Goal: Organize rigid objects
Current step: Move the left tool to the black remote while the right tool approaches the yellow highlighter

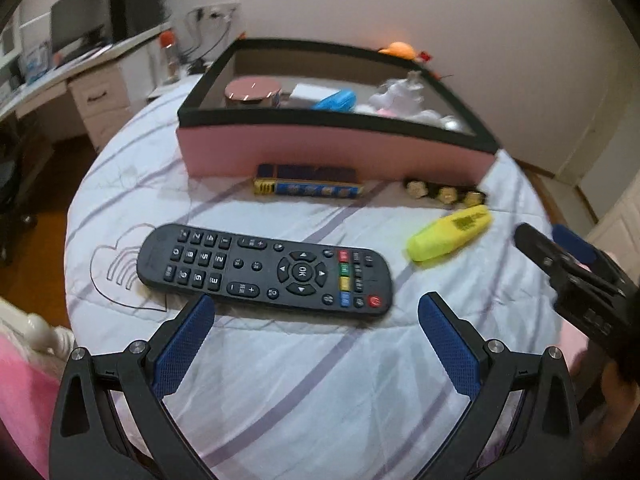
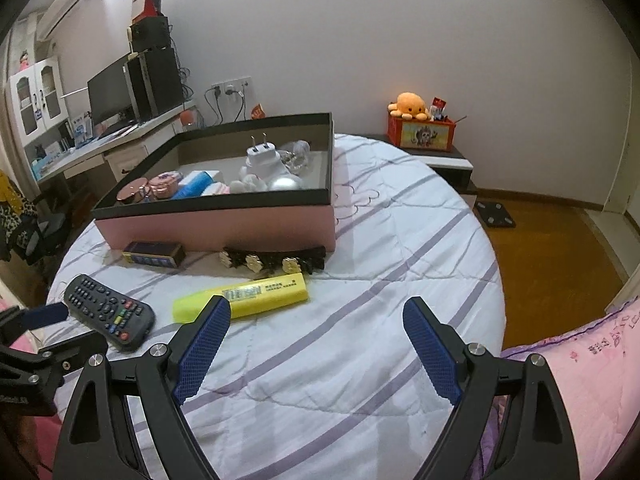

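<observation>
Step in hand, by my read: picking up the loose items left on the bed w/ the white, purple-striped quilt (image 2: 360, 280) and moving them into the pink-sided, black-rimmed open box (image 1: 332, 148); box is already holding a plug, a round tin and other bits.

Left tool (image 1: 316, 320) is hovering w/ fingers spread wide, nothing between them, just short of the black TV remote w/ coloured buttons (image 1: 264, 268); right tool (image 2: 316, 324) is likewise spread and empty, its left finger overlapping the yellow plastic highlighter (image 2: 244, 294) in view.

Also lying in front of the box: a blue-and-yellow flat carton (image 1: 308, 186) and a black hair clip w/ gold flowers (image 2: 276, 262).

Next move prob. calls for lowering the left tool so the fingers are straddling the remote across its narrow width; then closing, lifting, carrying over the box rim.
</observation>
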Demonstrator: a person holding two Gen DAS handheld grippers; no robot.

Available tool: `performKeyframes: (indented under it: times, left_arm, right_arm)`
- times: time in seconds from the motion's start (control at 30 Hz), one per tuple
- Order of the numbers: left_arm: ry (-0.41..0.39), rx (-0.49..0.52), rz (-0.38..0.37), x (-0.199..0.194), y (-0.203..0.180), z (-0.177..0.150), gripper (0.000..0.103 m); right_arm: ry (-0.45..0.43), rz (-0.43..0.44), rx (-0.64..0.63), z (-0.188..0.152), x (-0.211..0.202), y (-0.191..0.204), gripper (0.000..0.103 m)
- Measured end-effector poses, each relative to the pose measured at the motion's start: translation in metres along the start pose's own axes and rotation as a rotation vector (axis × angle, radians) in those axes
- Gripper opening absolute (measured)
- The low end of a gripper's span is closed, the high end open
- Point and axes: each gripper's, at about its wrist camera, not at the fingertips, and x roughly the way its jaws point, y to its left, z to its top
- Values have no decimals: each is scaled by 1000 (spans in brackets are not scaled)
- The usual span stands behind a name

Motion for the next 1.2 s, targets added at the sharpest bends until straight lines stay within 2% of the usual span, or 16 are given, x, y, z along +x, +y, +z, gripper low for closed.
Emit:
performKeyframes:
  times: [0.07,0.2,0.4,0.63,0.87,1.03,1.17,1.2]
  left_arm:
    - [18,-19,31,11,-2,-2,103]
    - [23,42,73,22,-9,-2,103]
    - [24,102,51,21,8,-1,103]
    - [39,19,108,9,48,-3,103]
    - [33,19,125,-4,71,-15,103]
    - [35,-35,189,-13,89,-18,103]
    - [-6,-98,125,-23,99,-13,103]
    - [-14,-104,132,-22,98,-9,103]
  right_arm:
    - [10,10,4,-1,4,-2,89]
    - [22,13,14,-2,12,-7,89]
    - [38,31,11,-3,18,-5,89]
    - [57,51,2,-4,23,5,89]
    - [91,92,-10,2,27,34,89]
    - [80,27,2,8,32,54,89]
    - [106,-25,40,12,45,59,89]
    - [111,-39,49,13,49,60,89]
